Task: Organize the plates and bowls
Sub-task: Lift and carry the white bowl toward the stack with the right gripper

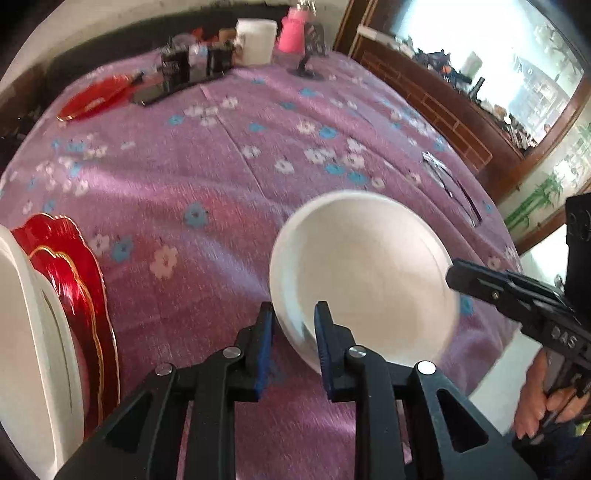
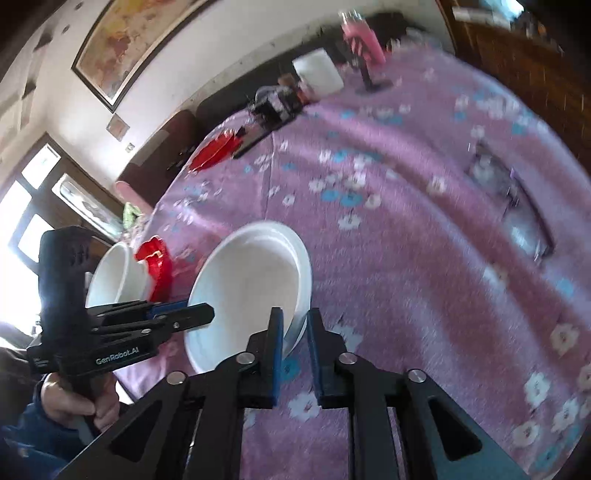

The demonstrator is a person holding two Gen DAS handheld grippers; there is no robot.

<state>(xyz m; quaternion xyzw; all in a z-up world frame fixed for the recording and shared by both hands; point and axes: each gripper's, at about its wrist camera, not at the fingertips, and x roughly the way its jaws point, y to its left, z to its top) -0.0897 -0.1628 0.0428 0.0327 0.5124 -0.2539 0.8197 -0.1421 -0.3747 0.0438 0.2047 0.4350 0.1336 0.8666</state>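
1. The bowl (image 1: pixel 364 273) is white and lies tilted on the table (image 1: pixel 207 192), close to the near edge. The table carries a purple floral cloth.
2. The left gripper (image 1: pixel 294 317) straddles the near rim of the bowl. The jaws stand slightly apart, with a narrow gap. The rim passes between the blue pads; whether the pads press on it cannot be told.
3. The right gripper (image 2: pixel 295 325) straddles the rim of the bowl (image 2: pixel 251 280) on the opposite side. The jaws stand slightly apart. The rim lies between the pads, and contact cannot be confirmed.
4. A hand (image 1: pixel 543 402) holds the right gripper's grip; another hand (image 2: pixel 74 398) holds the left one.
5. A red plate (image 1: pixel 79 295) with a gold rim lies at the left edge of the table, under a white dish (image 1: pixel 33 332).
6. Far edge: a second red plate (image 1: pixel 96 98), a white cup (image 1: pixel 256 40) and a pink bottle (image 1: pixel 291 31).
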